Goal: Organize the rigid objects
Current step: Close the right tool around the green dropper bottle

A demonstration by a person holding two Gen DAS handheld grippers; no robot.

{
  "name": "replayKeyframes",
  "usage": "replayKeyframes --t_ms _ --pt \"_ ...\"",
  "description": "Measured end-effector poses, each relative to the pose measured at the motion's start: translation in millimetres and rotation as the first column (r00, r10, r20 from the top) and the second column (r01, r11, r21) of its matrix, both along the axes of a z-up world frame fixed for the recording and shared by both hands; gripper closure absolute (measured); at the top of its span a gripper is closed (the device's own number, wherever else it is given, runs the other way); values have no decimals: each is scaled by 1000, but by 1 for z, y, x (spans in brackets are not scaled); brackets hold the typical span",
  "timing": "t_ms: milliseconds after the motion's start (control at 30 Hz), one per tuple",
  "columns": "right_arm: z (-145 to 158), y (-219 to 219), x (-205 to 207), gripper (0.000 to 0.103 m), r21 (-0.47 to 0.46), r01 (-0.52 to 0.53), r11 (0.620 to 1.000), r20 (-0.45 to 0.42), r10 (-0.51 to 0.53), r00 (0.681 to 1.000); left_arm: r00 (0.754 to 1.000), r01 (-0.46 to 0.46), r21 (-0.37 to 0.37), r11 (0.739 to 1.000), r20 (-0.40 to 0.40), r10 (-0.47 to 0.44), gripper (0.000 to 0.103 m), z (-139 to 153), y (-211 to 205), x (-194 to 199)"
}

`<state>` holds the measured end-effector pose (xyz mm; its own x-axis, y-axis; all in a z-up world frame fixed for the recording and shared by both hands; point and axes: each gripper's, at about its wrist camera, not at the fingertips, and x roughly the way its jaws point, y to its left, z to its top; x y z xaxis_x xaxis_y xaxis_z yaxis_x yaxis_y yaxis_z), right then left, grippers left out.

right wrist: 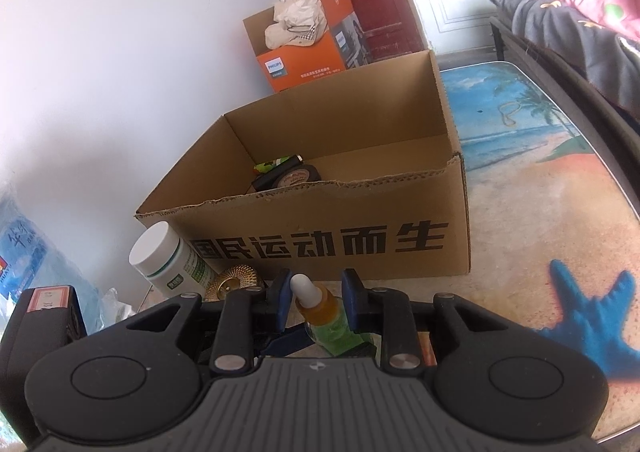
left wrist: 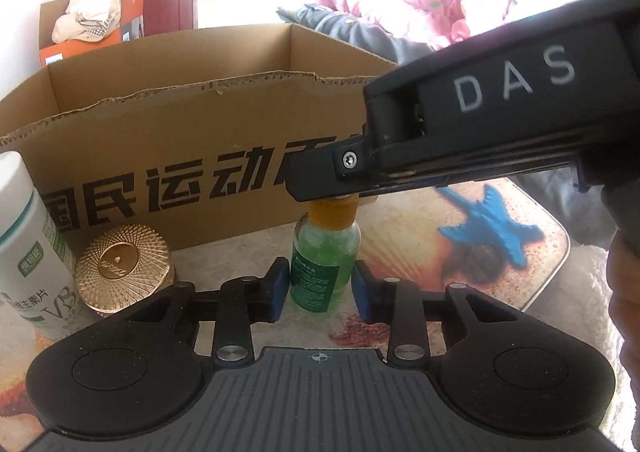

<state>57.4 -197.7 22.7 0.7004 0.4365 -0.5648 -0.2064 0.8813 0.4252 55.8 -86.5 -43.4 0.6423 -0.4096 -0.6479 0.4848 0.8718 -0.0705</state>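
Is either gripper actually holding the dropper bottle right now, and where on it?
Neither, apparently. The left gripper brackets the green dropper bottle's body with gaps showing; the right gripper straddles its cap, open.

A: Where does the small green glass dropper bottle (left wrist: 325,260) stand?

B: On the beach-print table mat (left wrist: 532,272), just before the front wall of the open brown cardboard box (left wrist: 192,132). The left gripper (left wrist: 320,288) has a finger on either side of the bottle's body, and the right gripper (right wrist: 314,298) sits over its top, its fingers flanking the dropper tip.

A: And to the bottle's left?

B: The round gold patterned jar lid (left wrist: 126,268), then the tall white plastic vitamin bottle (left wrist: 28,248) further left, both before the box.

A: Anything in the box?

B: A round dark tin (right wrist: 294,179) and another small item lie at its left end. The orange Philips carton (right wrist: 308,52) stands behind the box.
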Motion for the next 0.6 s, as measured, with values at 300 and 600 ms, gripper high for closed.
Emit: replayKeyframes --t_ms 300,600 --pt "1 1 -10 59 -75 -10 997 -23 8 1000 1000 23 -18 1000 -11 -24 70 3 -1 -11" --pt "-8 -7 -12 65 -81 -12 997 -45 8 999 998 64 -9 998 1 -64 70 1 -10 -15"
